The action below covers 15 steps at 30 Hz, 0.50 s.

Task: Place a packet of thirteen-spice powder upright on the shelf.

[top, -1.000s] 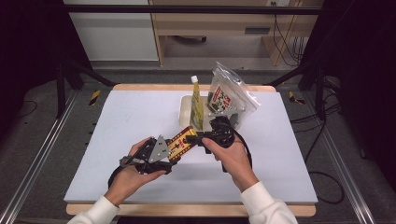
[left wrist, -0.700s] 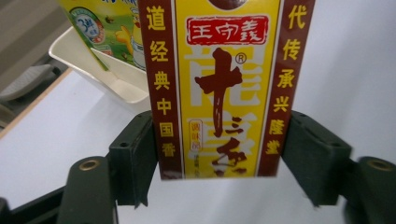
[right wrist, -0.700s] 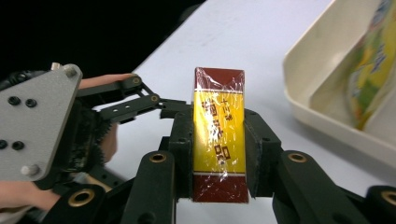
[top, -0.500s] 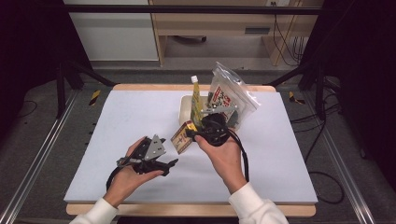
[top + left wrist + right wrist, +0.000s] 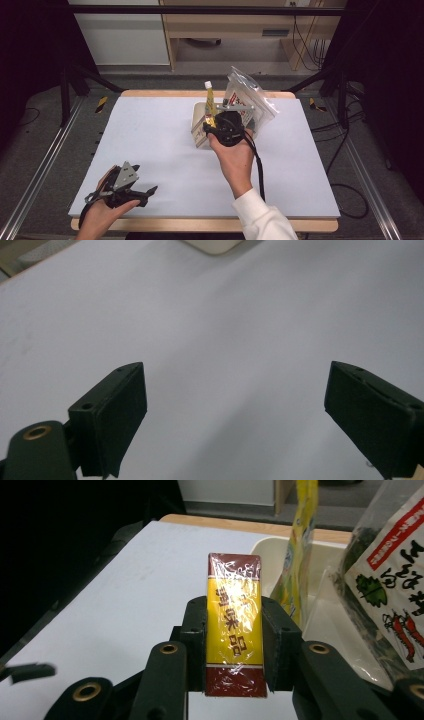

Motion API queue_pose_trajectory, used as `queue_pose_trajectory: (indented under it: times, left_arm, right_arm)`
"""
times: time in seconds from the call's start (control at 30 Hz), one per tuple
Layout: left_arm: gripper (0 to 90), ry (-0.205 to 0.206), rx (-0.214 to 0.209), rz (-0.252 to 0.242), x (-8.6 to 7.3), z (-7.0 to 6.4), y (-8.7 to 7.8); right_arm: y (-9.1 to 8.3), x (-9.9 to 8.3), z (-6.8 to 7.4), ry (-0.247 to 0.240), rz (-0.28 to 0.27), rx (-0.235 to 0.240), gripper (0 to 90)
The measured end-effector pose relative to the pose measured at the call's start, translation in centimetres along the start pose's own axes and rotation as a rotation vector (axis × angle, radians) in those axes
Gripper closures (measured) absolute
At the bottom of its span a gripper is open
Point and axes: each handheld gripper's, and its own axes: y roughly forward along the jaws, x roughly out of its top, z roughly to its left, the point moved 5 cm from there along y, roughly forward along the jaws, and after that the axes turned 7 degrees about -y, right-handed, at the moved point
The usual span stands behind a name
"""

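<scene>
At the near left corner of the white table [image 5: 150, 135], the left gripper [image 5: 145, 192] rests low with its jaws spread wide and nothing between them. Toward the middle, the right gripper [image 5: 212, 125] is clamped on a yellow and maroon wrapped bar [image 5: 234, 625], held just beside the cream tray [image 5: 198, 120]. A yellow pouch [image 5: 210, 100] and a clear seaweed bag [image 5: 250, 97] stand in that tray.

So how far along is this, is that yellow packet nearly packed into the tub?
Partly done: the cream tub already holds a yellow tube and a clear bag. In hand: the right gripper clamps the yellow and red packet beside the tub. Left: setting it inside. The left gripper is open over the table.
</scene>
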Motion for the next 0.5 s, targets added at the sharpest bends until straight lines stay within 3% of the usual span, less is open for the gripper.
queue_pose_trajectory:
  times: [0.13, 0.33, 0.5]
  left_arm:
    - [9.5, -0.038, 0.032, 0.004, -1.3, 0.8, -0.6]
    - [9.5, -0.054, 0.048, -0.007, -1.4, 1.3, -0.7]
    - [9.6, -0.043, 0.043, 0.007, -1.6, 1.2, -0.5]
  right_arm:
    - [0.7, 0.4, 0.0, 0.011, -0.016, -0.045, 68.4]
    - [1.7, 0.9, 0.4, 0.012, -0.041, -0.122, 68.4]
    - [2.3, 1.1, 0.7, 0.027, -0.051, -0.144, 68.4]
